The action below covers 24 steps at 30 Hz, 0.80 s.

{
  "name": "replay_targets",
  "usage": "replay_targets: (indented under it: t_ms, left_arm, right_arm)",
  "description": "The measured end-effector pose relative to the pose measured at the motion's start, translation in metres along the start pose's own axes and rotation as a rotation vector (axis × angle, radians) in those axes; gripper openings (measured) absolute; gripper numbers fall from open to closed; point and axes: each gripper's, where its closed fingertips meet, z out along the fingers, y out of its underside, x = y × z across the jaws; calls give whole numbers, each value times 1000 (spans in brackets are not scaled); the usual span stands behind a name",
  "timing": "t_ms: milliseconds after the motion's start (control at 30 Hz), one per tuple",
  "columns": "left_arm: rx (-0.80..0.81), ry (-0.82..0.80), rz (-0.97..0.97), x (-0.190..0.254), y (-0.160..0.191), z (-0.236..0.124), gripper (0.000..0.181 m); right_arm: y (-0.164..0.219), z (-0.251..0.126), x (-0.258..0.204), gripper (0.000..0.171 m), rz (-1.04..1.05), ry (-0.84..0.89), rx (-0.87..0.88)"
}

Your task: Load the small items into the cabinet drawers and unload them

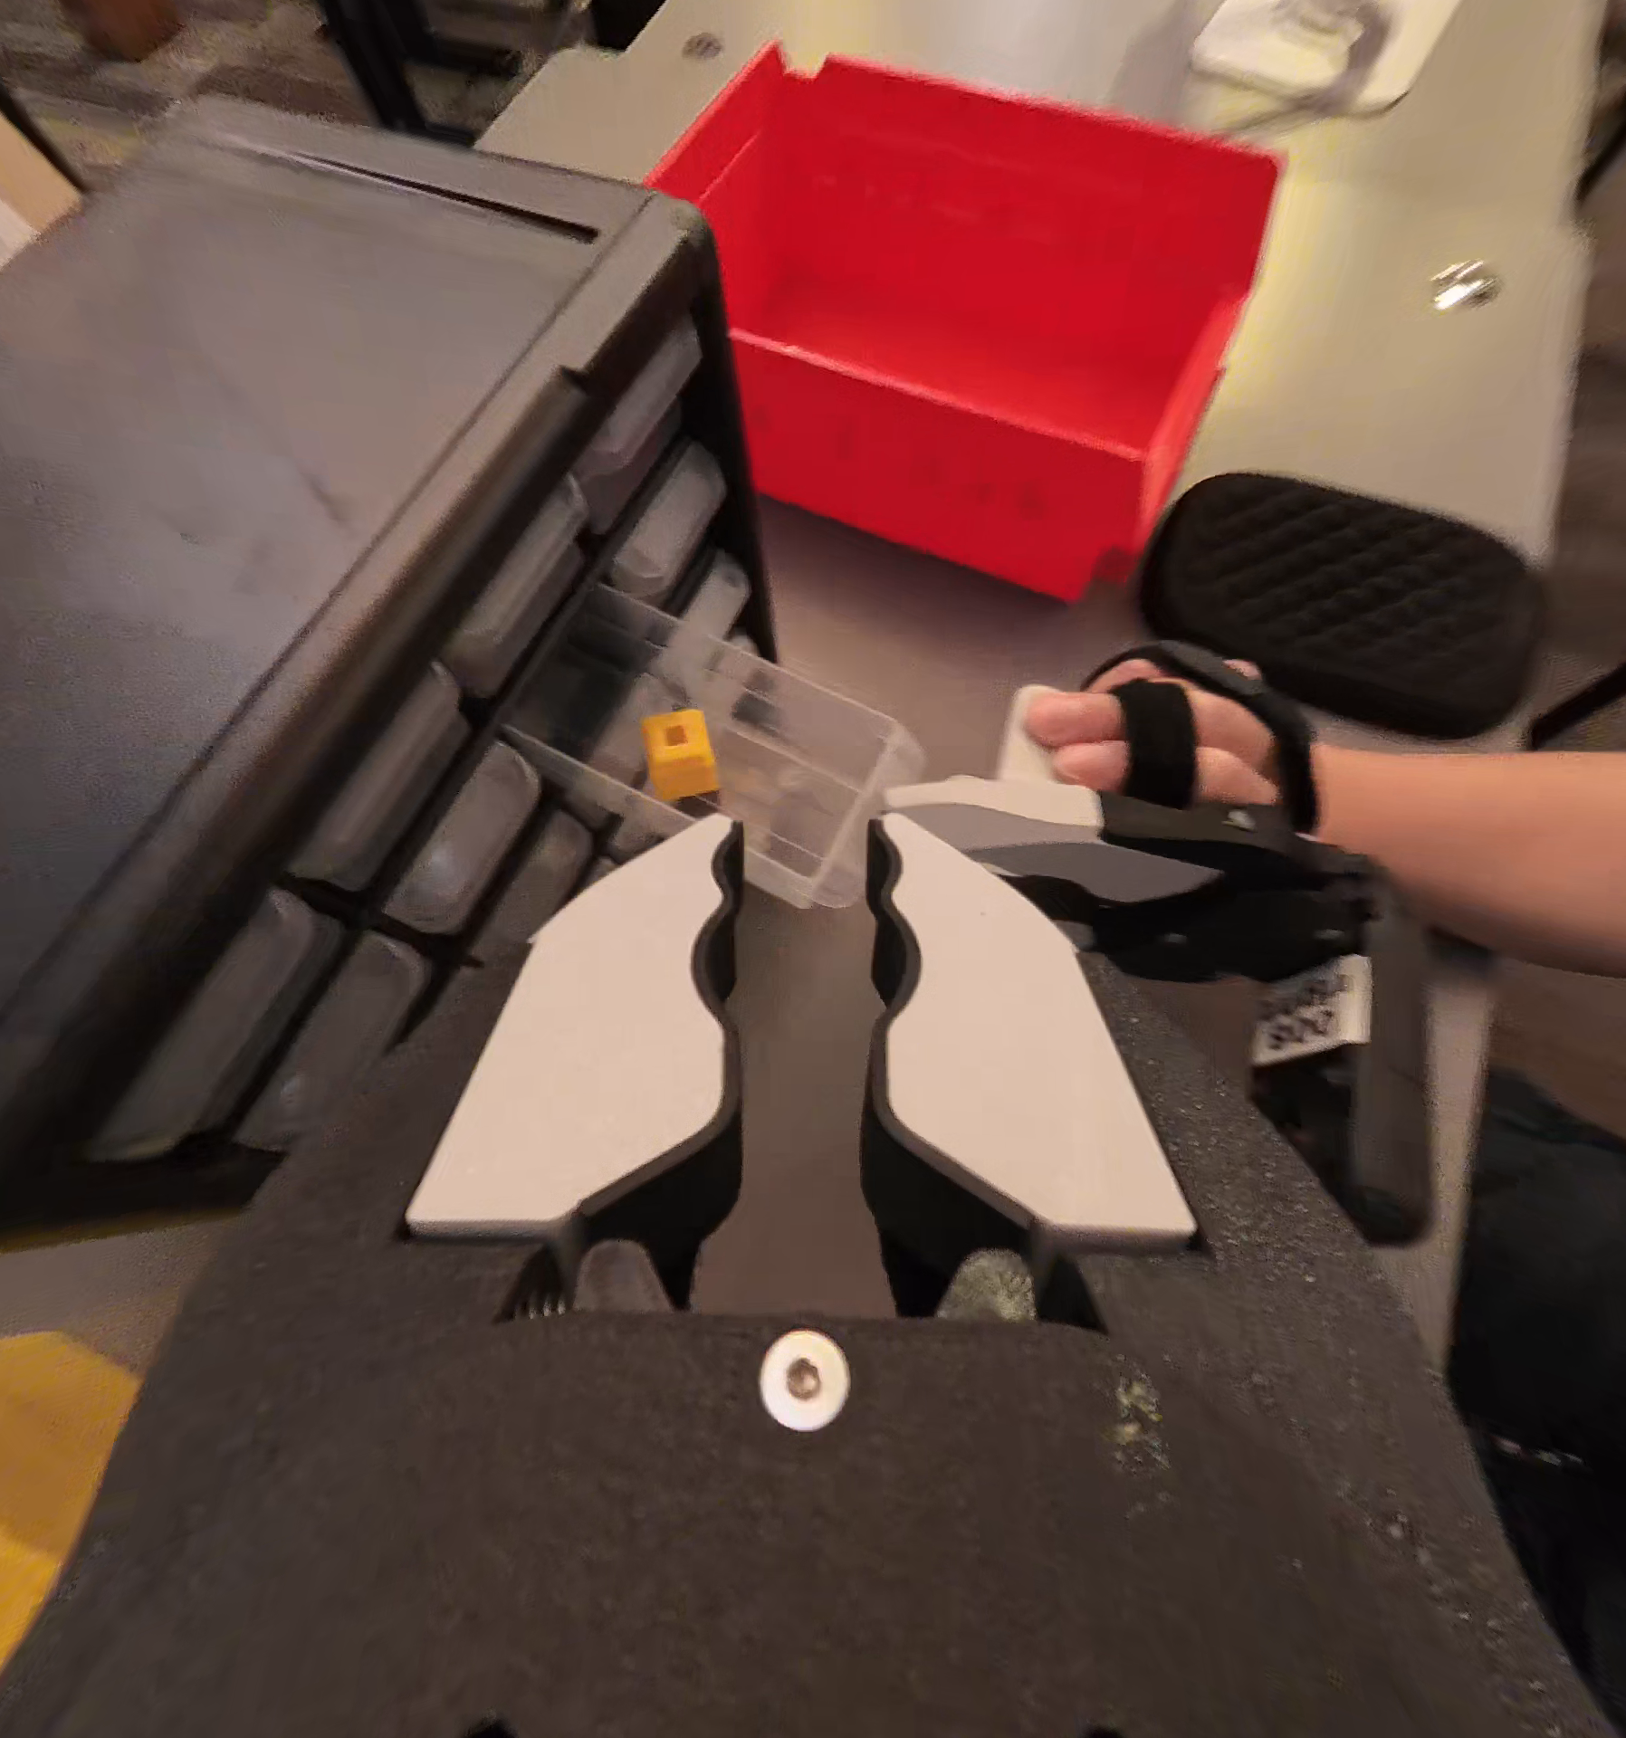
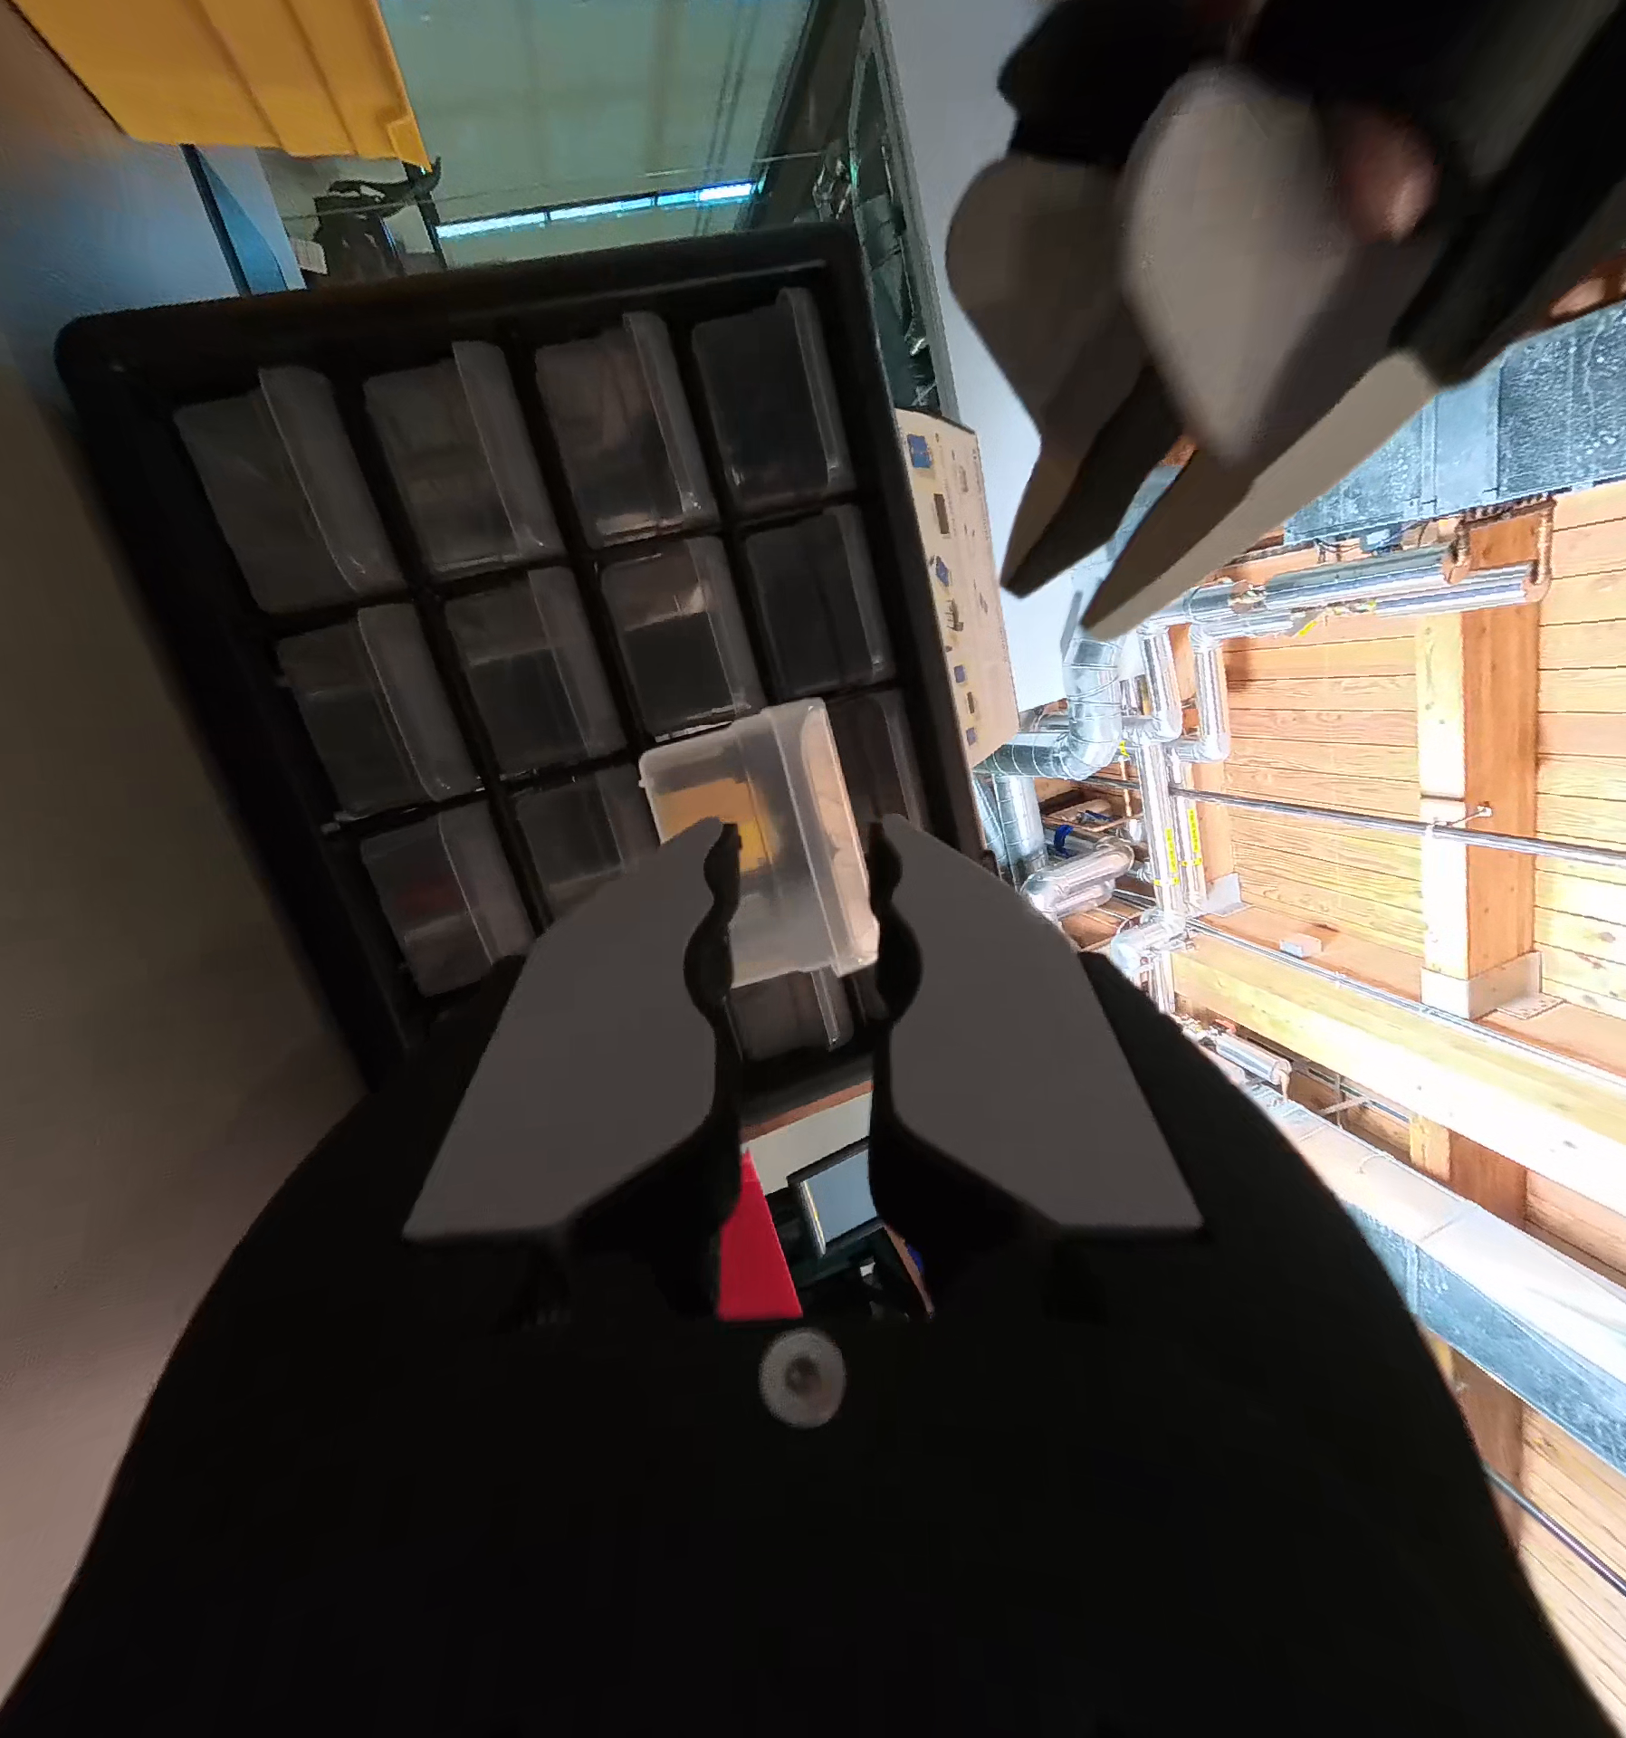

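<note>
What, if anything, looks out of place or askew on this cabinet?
One clear drawer stands pulled out of the black cabinet while the others sit flush. A small yellow cube lies inside it. The right gripper is at its front end. Nothing looks spilled or damaged.

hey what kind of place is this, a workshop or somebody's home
Most likely a workshop or lab, not a home. A black small-parts cabinet with clear drawers stands on a grey worktable beside a red parts bin, and the right wrist view shows bare metal ducts on a timber ceiling.
</note>
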Motion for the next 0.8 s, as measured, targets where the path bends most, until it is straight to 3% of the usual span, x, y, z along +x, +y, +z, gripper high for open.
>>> replay_targets:
  t_ms: [133, 300, 400, 500, 567, 700, 800]
  left_arm:
    - [-96, -81, -2, -4, 9, 12, 25]
    - [48, -23, -123, 14, 24, 13, 25]
    - [157, -101, -155, 8, 35, 15, 26]
    - [210, -287, -60, -4, 44, 21, 28]
    - [257, -390, 17, -8, 43, 24, 21]
    - [367, -427, 54, -3, 37, 27, 22]
    - [367, -496, 124, -7, 43, 25, 32]
  right_arm:
    - [-5, -8, -3, 29, 38, -35, 16]
    - [-4, -22, -4, 29, 116, -87, 31]
    - [7, -27, 2, 29, 189, -95, 7]
    - [24, -26, 16, 29, 320, -69, -46]
    - [39, -26, 26, 29, 421, -48, -88]
    - [63, -28, 47, 29, 654, -22, -94]
    - [54, -26, 55, 28, 863, -184, -9]
